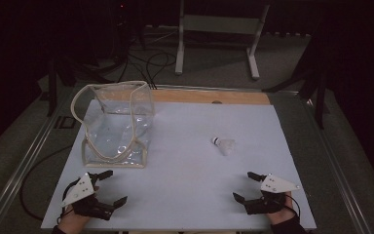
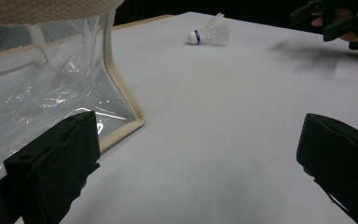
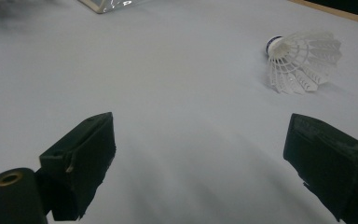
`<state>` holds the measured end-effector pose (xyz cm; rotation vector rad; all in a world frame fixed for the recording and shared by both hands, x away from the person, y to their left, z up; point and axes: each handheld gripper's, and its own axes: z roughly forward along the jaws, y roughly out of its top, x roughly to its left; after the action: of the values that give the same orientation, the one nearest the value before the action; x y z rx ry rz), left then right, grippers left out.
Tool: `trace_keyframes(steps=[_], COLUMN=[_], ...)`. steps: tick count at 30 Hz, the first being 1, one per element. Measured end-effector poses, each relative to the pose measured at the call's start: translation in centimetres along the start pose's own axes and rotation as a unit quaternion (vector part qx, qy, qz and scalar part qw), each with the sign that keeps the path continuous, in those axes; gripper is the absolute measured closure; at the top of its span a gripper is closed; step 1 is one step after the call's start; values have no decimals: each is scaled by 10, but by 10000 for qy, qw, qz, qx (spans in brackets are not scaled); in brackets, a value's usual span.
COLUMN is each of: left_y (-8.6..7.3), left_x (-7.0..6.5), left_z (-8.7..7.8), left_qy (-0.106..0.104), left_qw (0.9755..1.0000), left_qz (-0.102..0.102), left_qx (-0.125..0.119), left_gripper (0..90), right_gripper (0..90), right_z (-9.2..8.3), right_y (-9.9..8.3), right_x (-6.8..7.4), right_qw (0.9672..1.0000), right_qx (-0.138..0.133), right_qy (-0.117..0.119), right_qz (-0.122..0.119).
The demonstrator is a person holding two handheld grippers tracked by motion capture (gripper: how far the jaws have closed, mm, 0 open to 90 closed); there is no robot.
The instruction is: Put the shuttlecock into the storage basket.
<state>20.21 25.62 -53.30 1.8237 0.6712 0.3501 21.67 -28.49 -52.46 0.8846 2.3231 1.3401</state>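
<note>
A white feather shuttlecock [image 1: 224, 145] lies on its side on the white table top, right of the middle; it also appears as the shuttlecock [image 2: 208, 34] far off and the shuttlecock [image 3: 300, 60] at upper right. A clear plastic bag [image 1: 117, 124] with beige trim stands open at the left, its corner [image 2: 121, 112] close to my left jaws. My left gripper [image 1: 113, 187] rests open near the front left edge, just below the bag. My right gripper [image 1: 247, 186] stands open at the front right, nothing between its jaws, with the shuttlecock beyond it.
The white board [image 1: 185, 165] lies on a wooden table whose strip [image 1: 214, 96] shows at the back. A metal stand [image 1: 219, 34] and cables [image 1: 146, 63] are on the floor behind. The other hand's gripper [image 2: 340, 18] shows at upper right.
</note>
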Motion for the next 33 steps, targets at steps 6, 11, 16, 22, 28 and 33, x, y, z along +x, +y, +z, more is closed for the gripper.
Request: trace_keyframes(steps=[6,11,16,22,28,33], left_y=[0,1,1,0,0,0], left_x=[0,0,0,0,1,1], left_z=[-1,-1,-2,-1,-1,-1], left_qy=[1,15,13,-7,-20,-23], left_qw=[10000,10000,10000,10000,10000,10000], left_qz=[13,-1,1,-2,-1,-7], left_qx=[11,-3,-8,9,28,25], left_gripper=[5,5,5,5,5,5], right_gripper=[90,85,83,83,83,83], right_z=[-1,-1,0,0,0,-1], right_y=[1,2,4,4,6,8], right_x=[0,1,4,4,6,7], right_qw=[10000,10000,9998,9998,9998,9999], right_qx=[36,73,131,133,17,64], right_qy=[-13,-5,-39,-26,-9,42], right_qz=[-10,-29,-119,-148,-198,-146])
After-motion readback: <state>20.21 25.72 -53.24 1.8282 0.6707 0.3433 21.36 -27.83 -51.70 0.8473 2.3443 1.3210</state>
